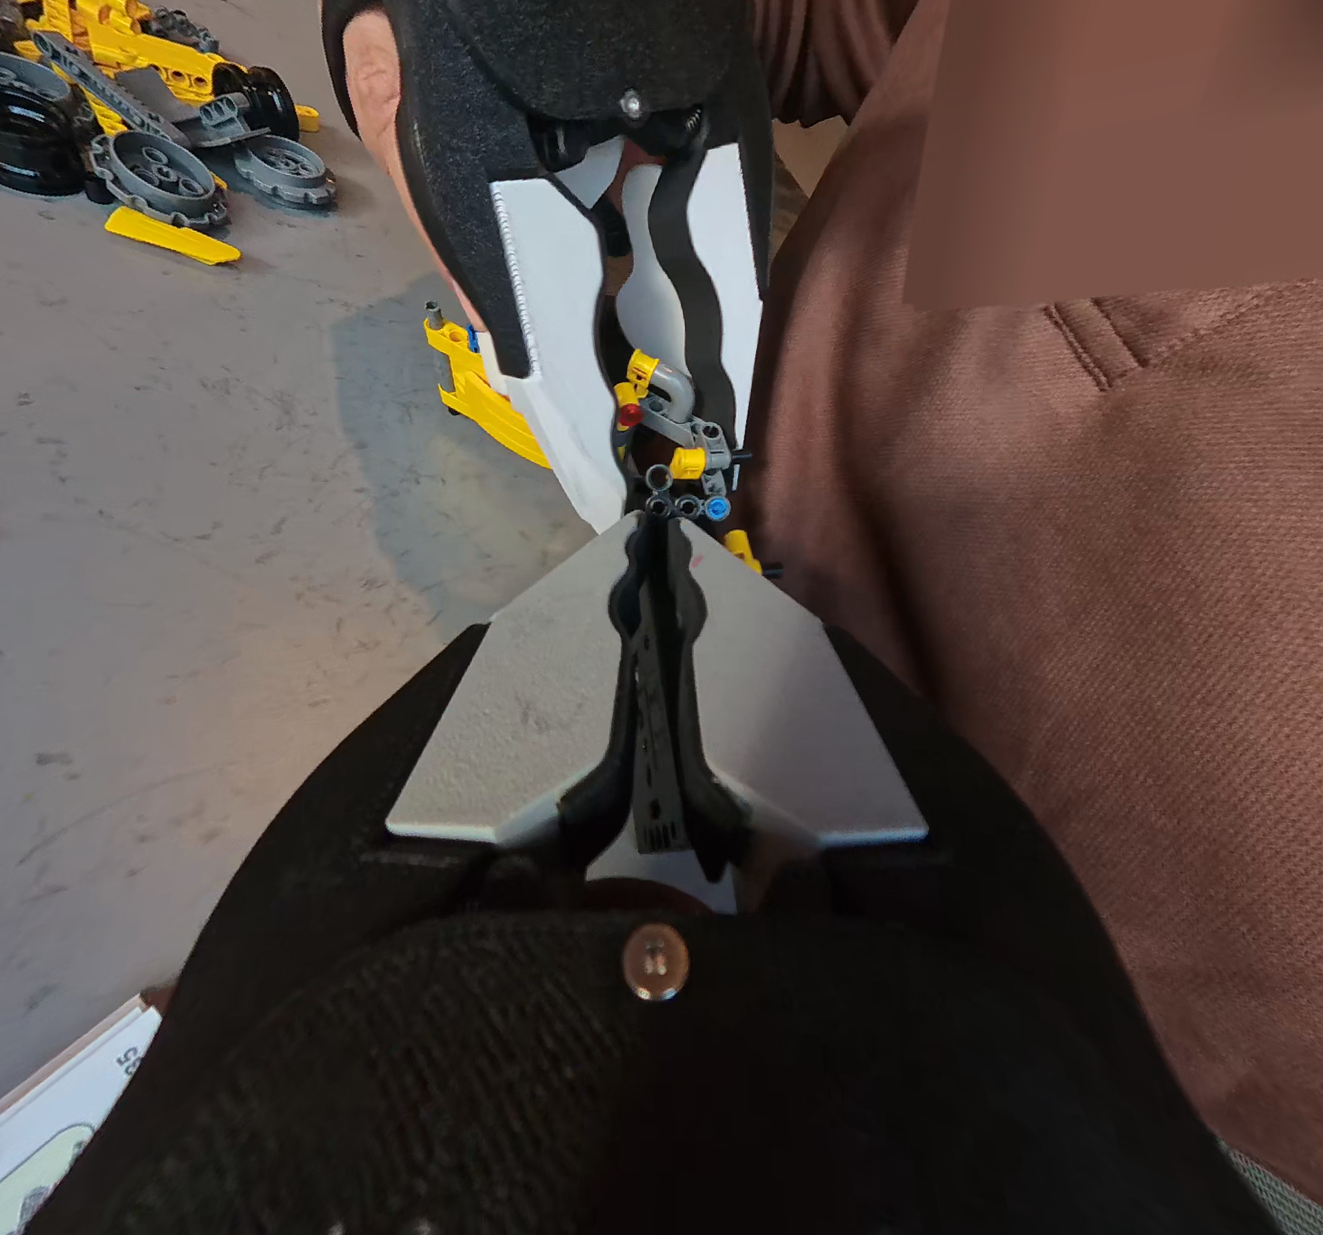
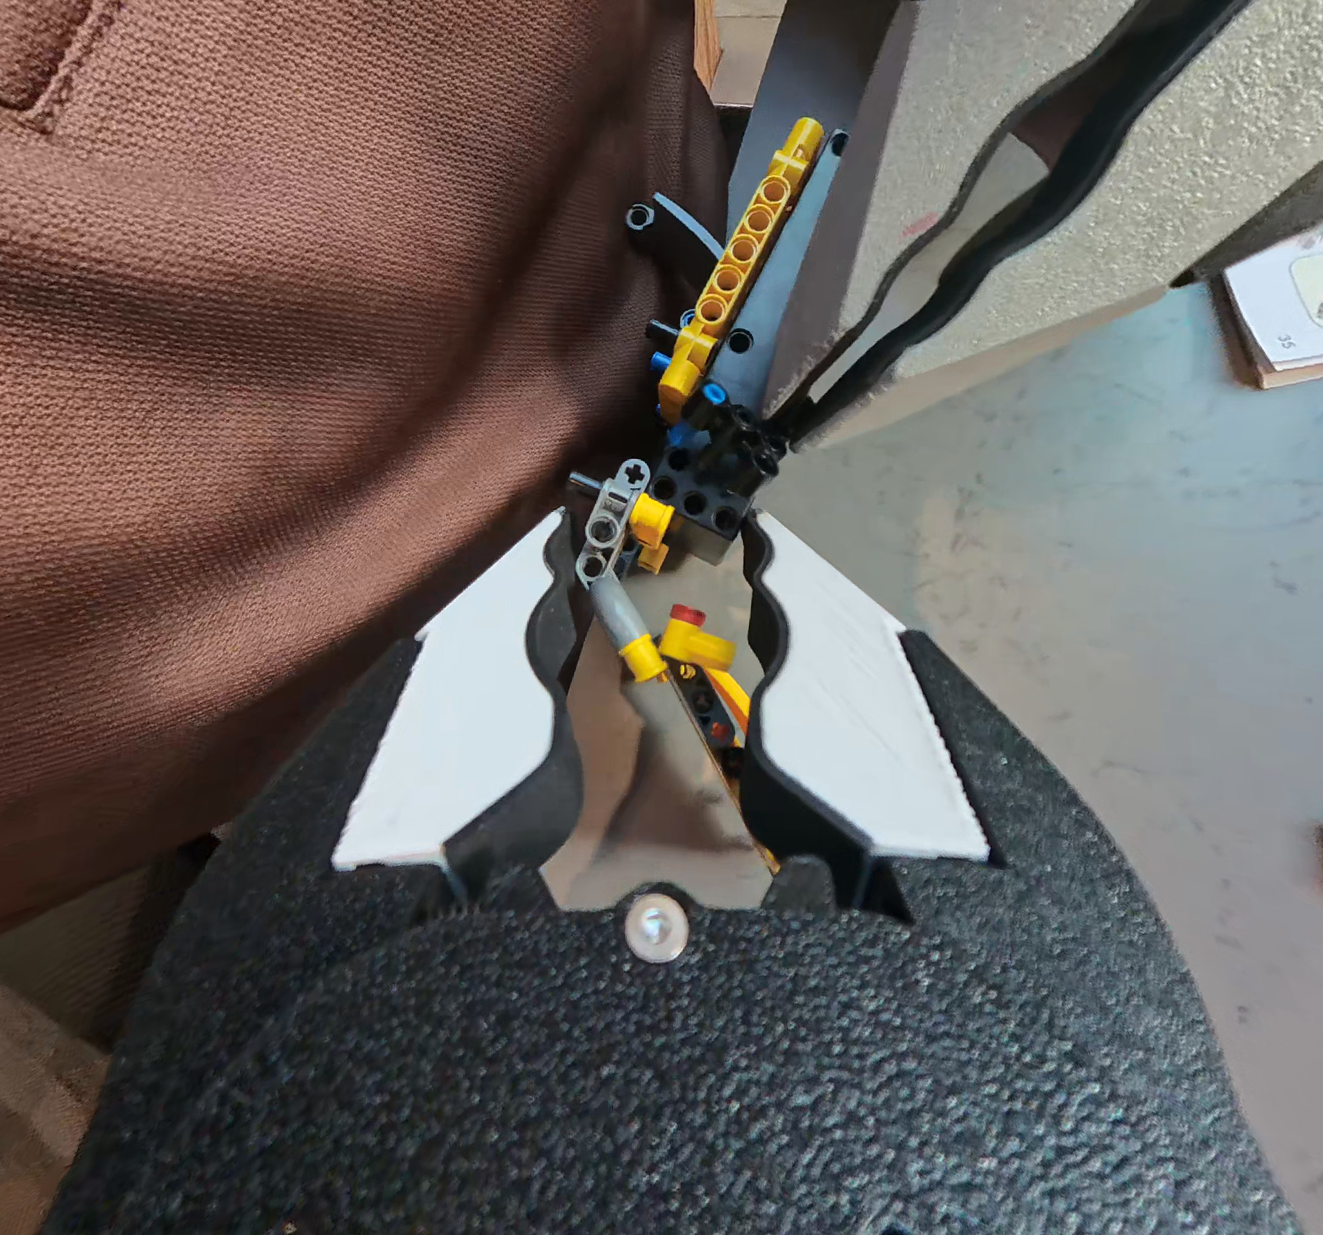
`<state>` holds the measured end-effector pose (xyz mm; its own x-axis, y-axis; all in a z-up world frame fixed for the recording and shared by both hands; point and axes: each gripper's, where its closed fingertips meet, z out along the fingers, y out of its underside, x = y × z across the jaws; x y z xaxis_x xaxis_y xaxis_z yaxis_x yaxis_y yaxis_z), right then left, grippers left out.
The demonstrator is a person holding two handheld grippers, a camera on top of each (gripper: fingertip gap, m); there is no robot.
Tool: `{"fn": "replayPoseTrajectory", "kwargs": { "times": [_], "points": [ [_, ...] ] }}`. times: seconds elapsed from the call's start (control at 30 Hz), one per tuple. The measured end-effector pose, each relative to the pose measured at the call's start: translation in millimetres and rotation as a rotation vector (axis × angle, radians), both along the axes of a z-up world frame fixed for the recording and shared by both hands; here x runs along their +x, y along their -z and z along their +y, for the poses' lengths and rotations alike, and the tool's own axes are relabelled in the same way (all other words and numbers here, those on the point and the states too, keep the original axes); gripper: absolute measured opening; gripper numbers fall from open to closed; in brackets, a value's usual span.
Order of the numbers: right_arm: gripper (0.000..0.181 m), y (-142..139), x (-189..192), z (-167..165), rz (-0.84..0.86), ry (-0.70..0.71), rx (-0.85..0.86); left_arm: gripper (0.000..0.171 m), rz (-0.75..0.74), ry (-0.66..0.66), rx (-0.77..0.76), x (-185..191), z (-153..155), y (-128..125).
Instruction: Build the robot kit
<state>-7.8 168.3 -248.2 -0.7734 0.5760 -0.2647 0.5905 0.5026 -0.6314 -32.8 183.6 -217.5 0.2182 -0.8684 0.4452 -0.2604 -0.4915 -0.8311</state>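
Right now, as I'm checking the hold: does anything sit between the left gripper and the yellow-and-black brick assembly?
Nothing visible does. The left gripper is shut directly on a black beam of the brick assembly. The right gripper flanks the assembly's other end; whether it clamps is unclear. A brown garment lies close beside.

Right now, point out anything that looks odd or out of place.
Nothing looks damaged. The brick assembly is held off the table between both hand-held grippers, left and right. Loose yellow and grey parts lie scattered behind.
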Motion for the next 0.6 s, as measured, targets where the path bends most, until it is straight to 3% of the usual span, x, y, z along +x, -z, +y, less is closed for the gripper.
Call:
{"fn": "replayPoseTrajectory", "kwargs": {
  "times": [0.13,0.6],
  "points": [
    [0.044,-0.4,-3.7,1.0,-0.052,0.066,-0.071,0.001,0.006,-0.007,0.012,1.4,-1.9,-1.7],
    [0.041,-0.3,-6.0,-3.5,0.016,0.076,-0.039,0.001,0.014,-0.018,0.01,3.5,-5.1,-2.1]
  ]
}}
